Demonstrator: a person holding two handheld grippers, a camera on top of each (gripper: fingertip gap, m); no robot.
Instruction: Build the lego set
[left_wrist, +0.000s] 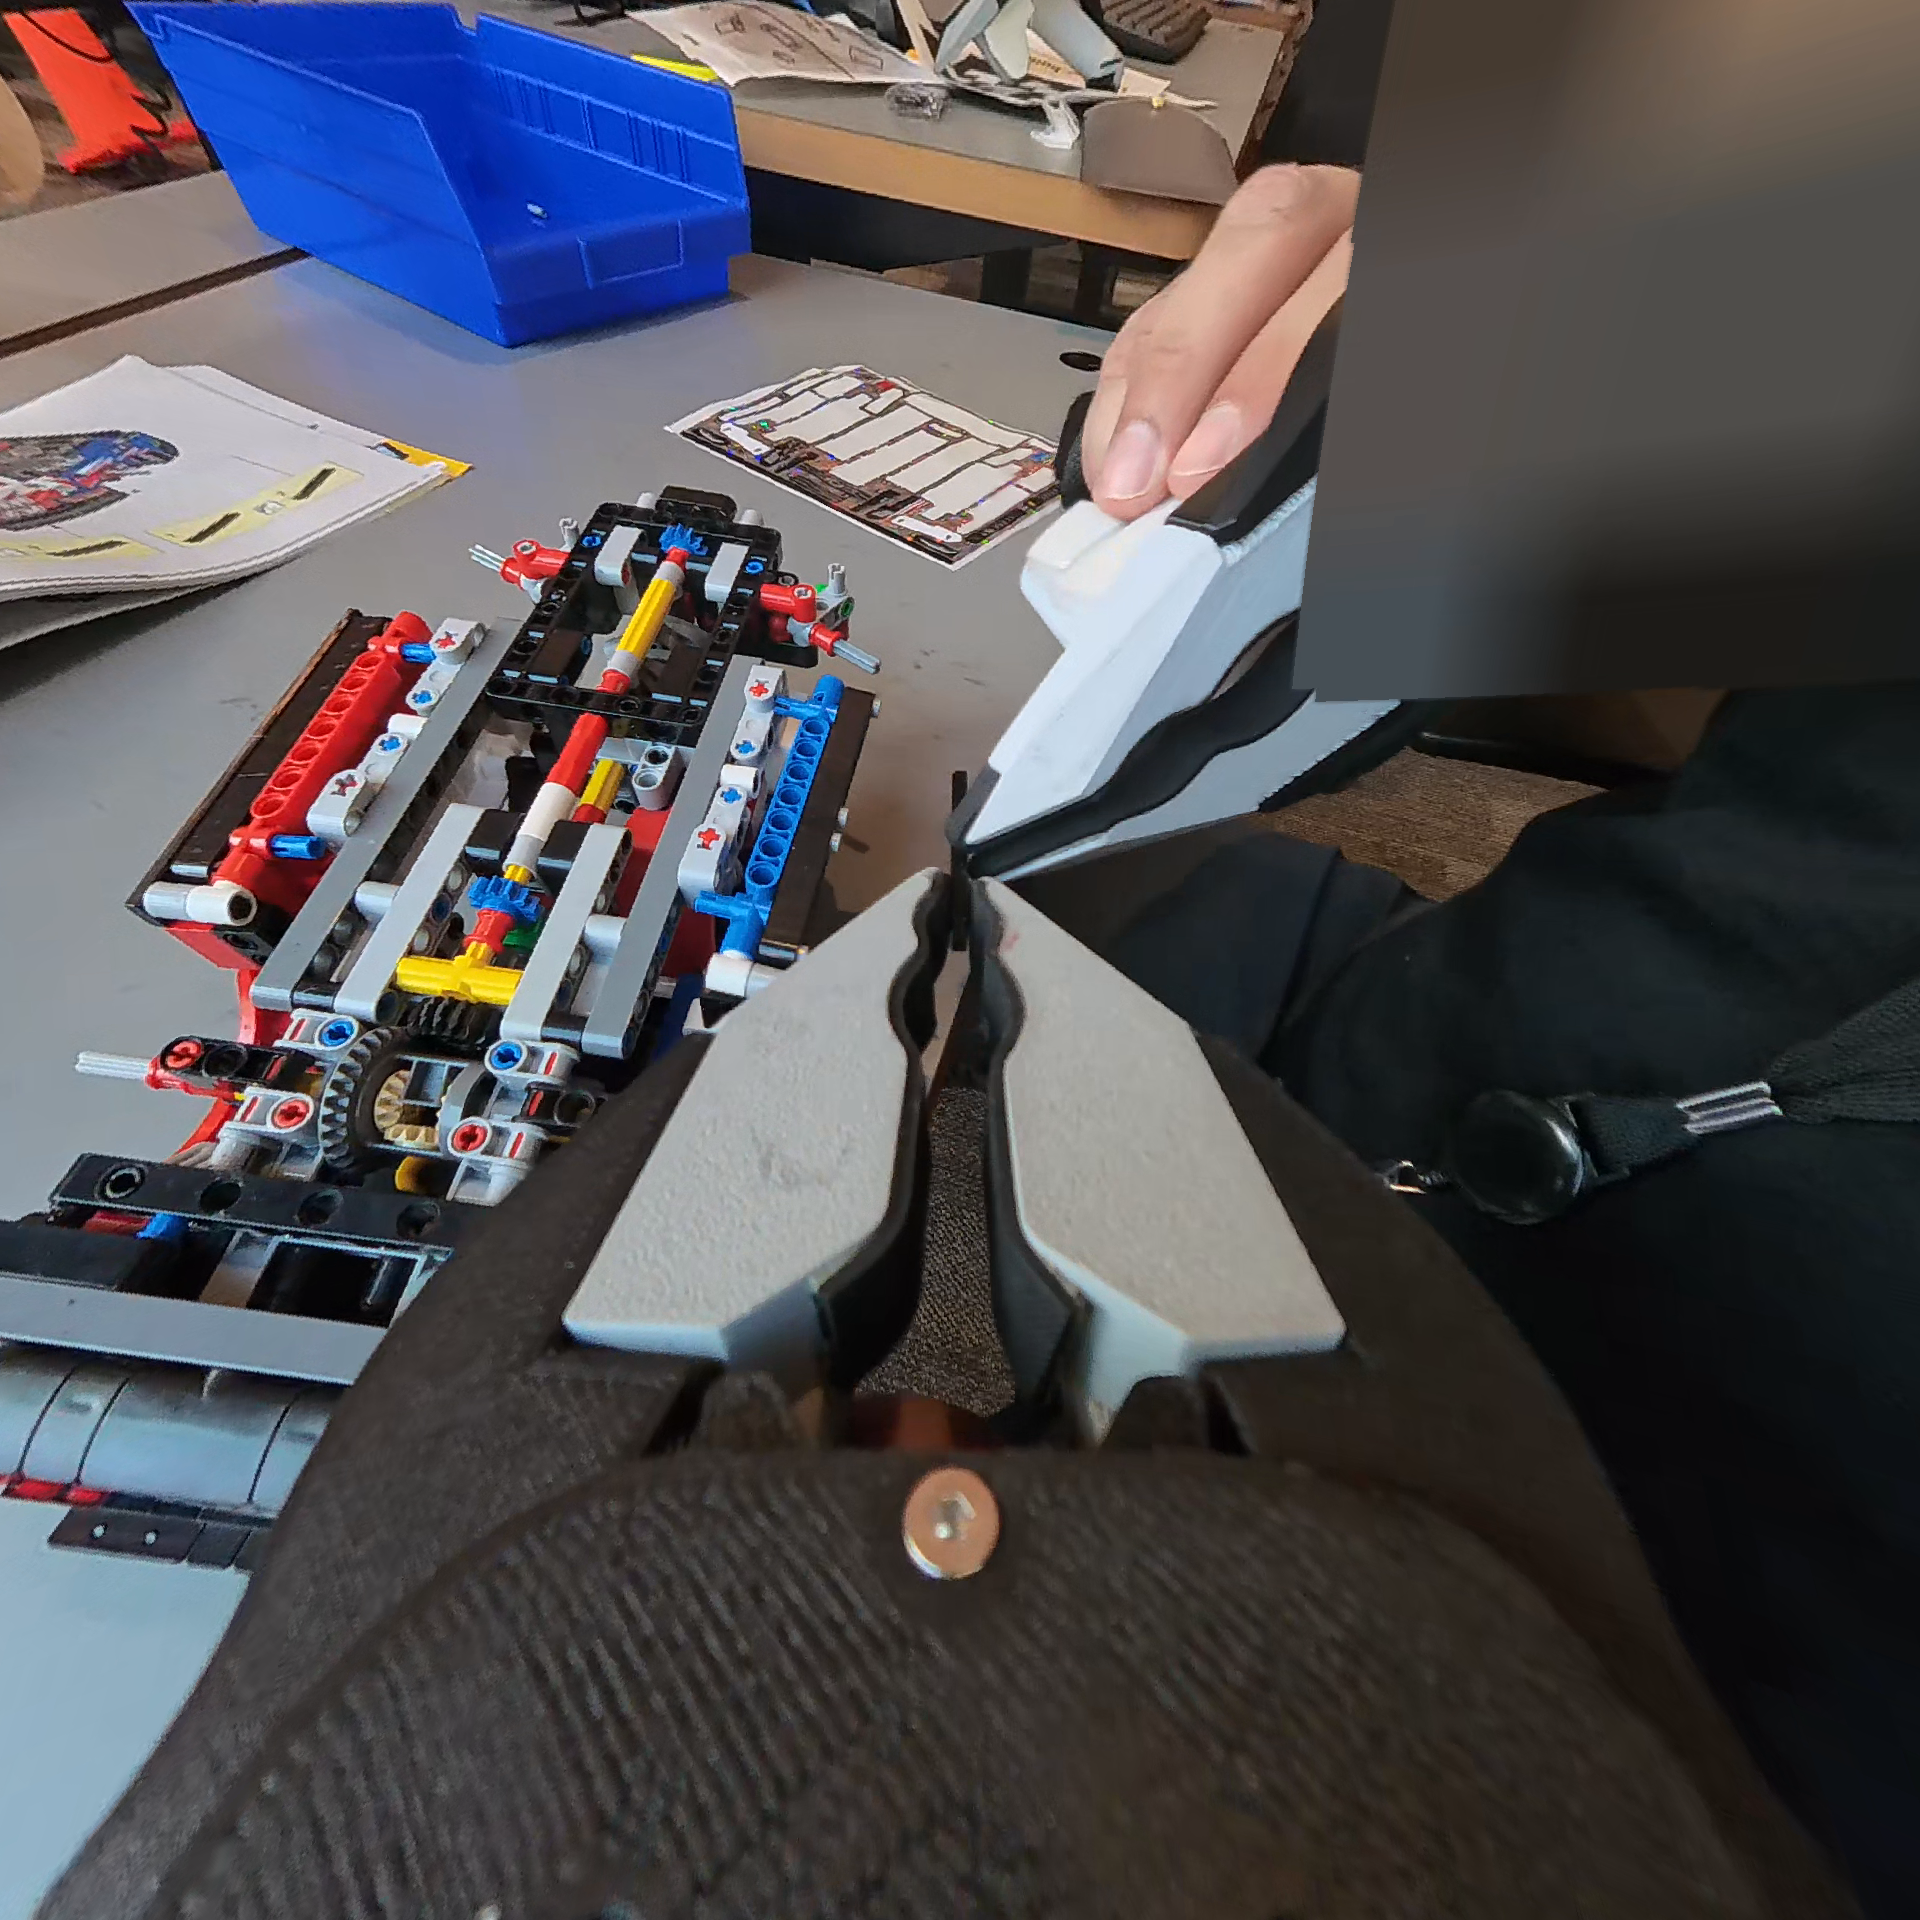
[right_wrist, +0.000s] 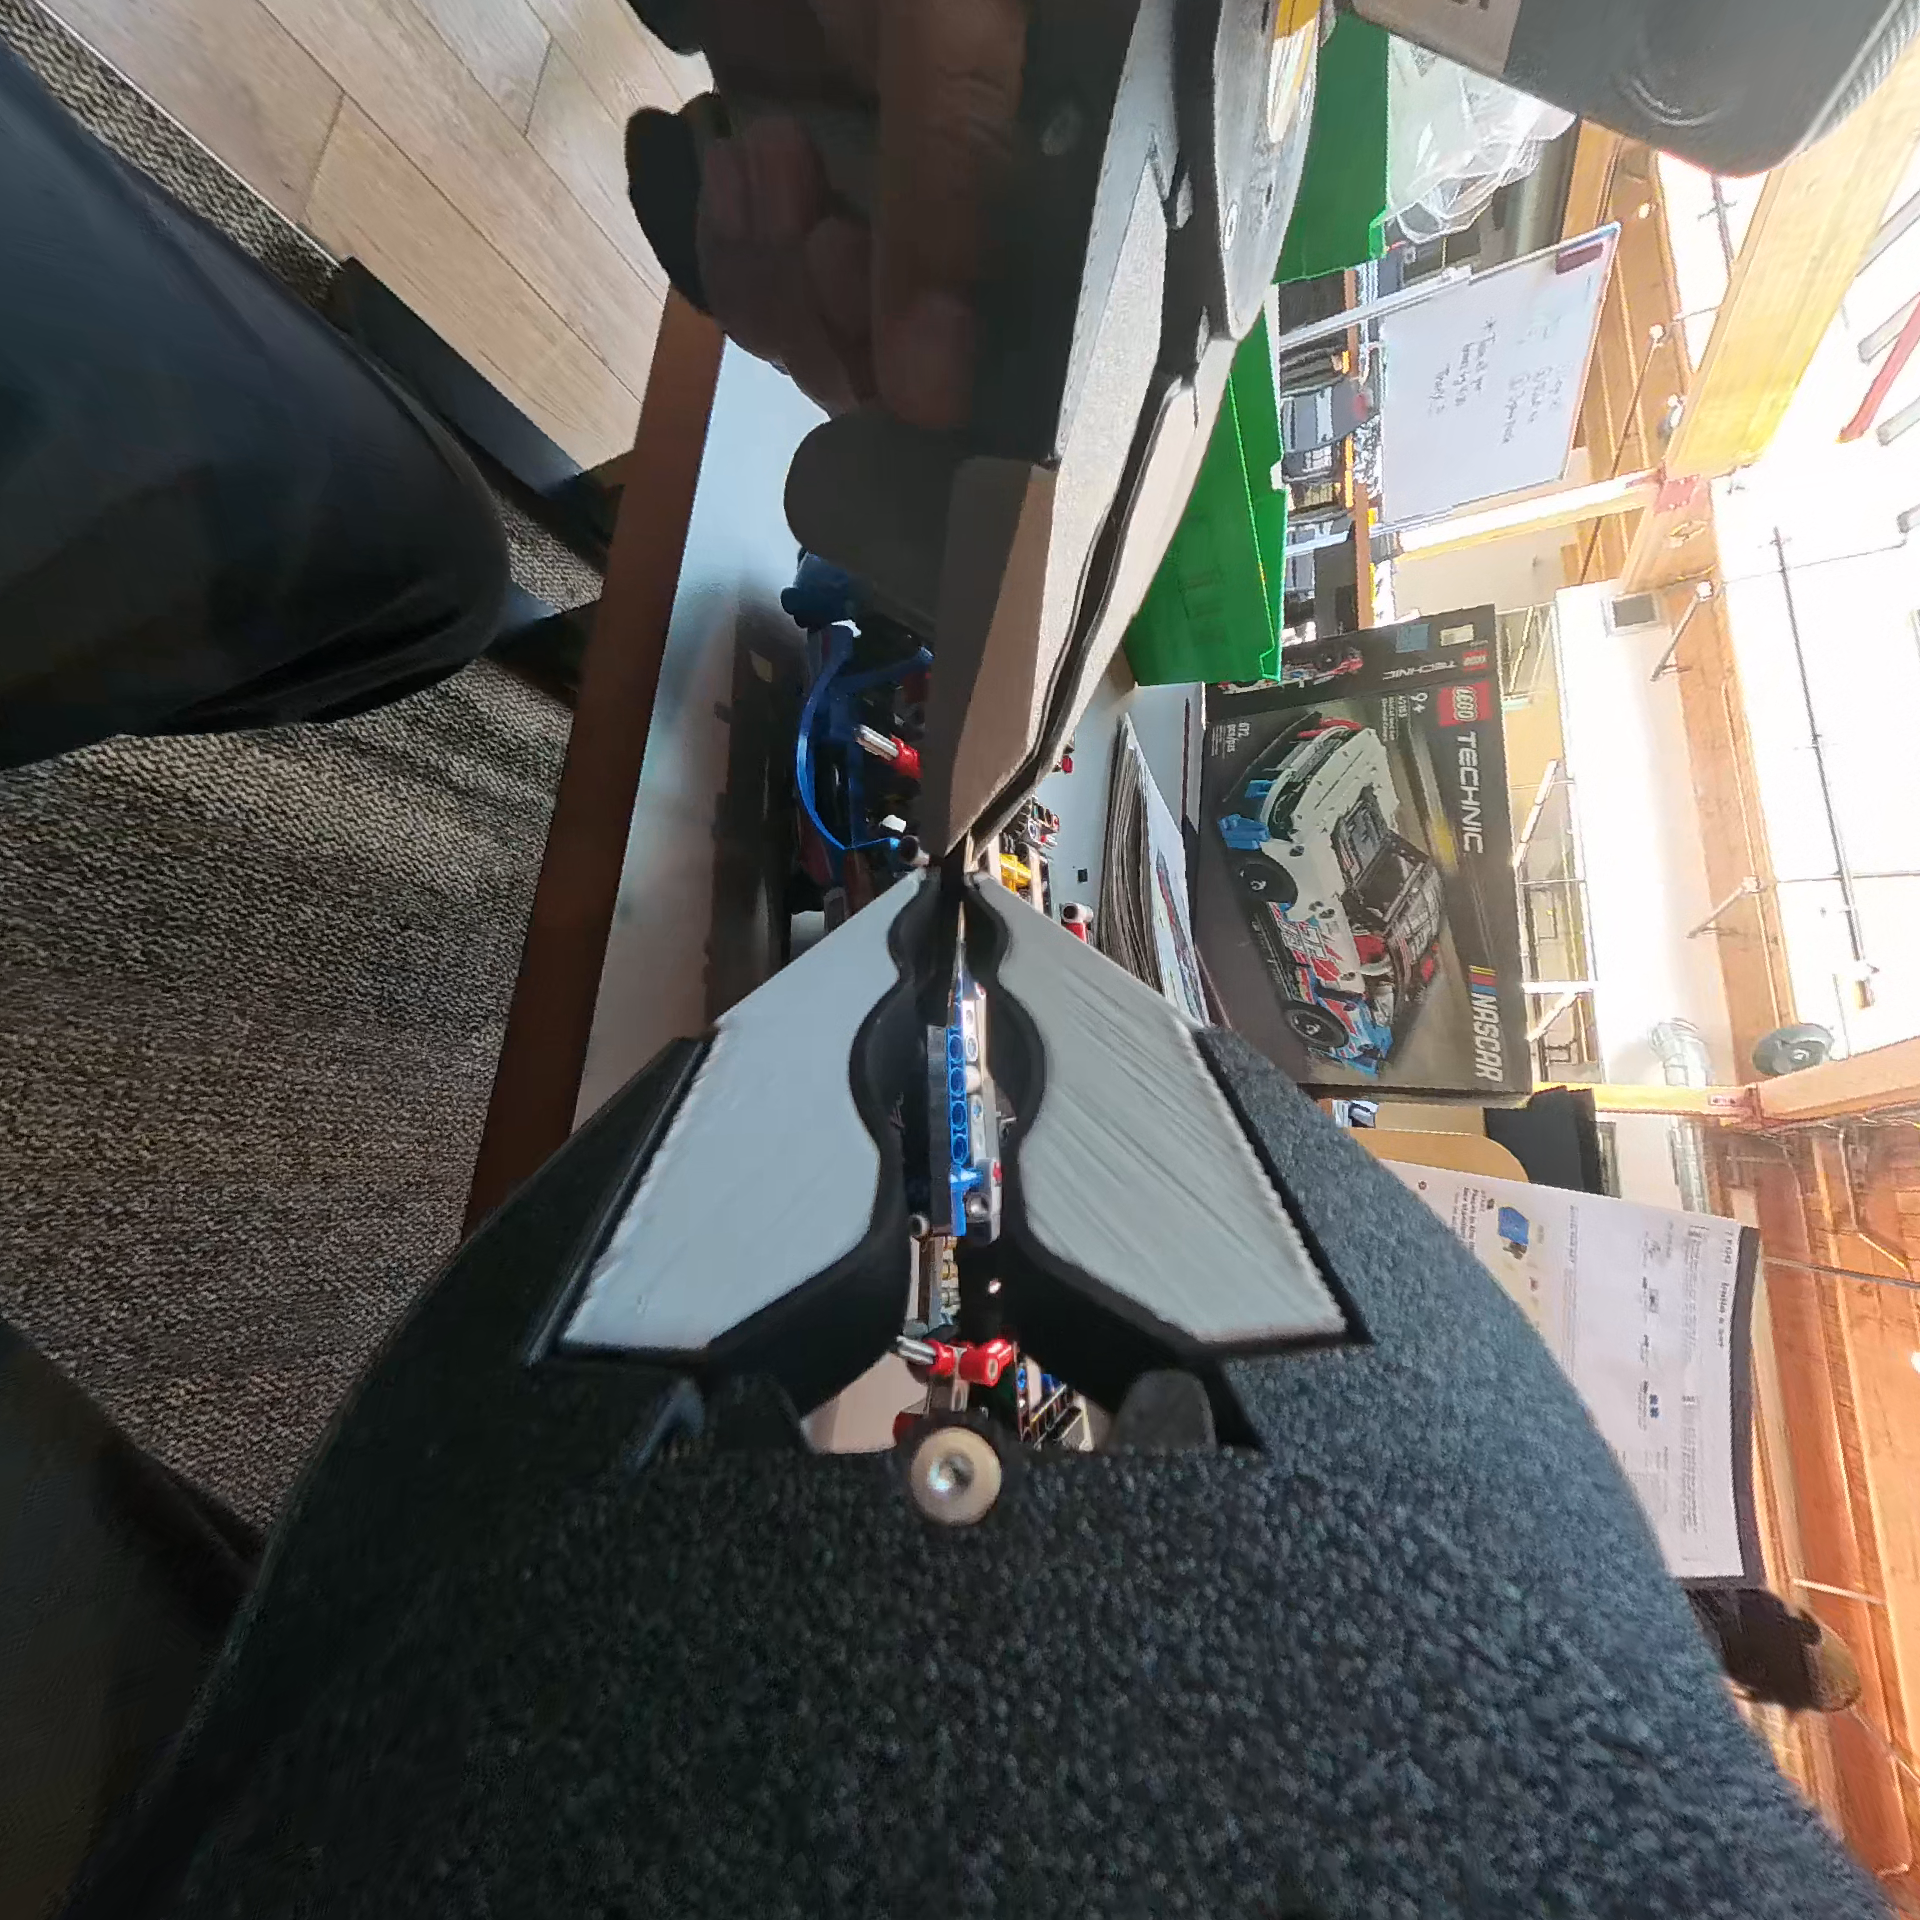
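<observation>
Both pairs of jaws meet tip to tip just off the table's near edge. Our left gripper has its jaws together at the tips, nipping a thin black piece that stands upright between them; we cannot tell what kind of part it is. Our right gripper also has its jaws drawn together at the tips, and whether they pinch that same black piece we cannot tell, since the contact is tiny and dark in the right wrist view; in the left wrist view the right gripper's white and black fingers come down from the upper right and their points sit against the top of the piece, with a hand on the gripper's body.

The lego set, a half-built Technic car chassis, lies flat on the grey table just to the left of the left gripper; it has a red beam along one side, a blue beam along the other, grey beams lengthwise, a yellow and red axle down the middle and gears at the near end. Beyond it lie an open instruction booklet and a sticker sheet, and farther back a blue plastic bin. In the right wrist view the set's box stands at the table's far side.
</observation>
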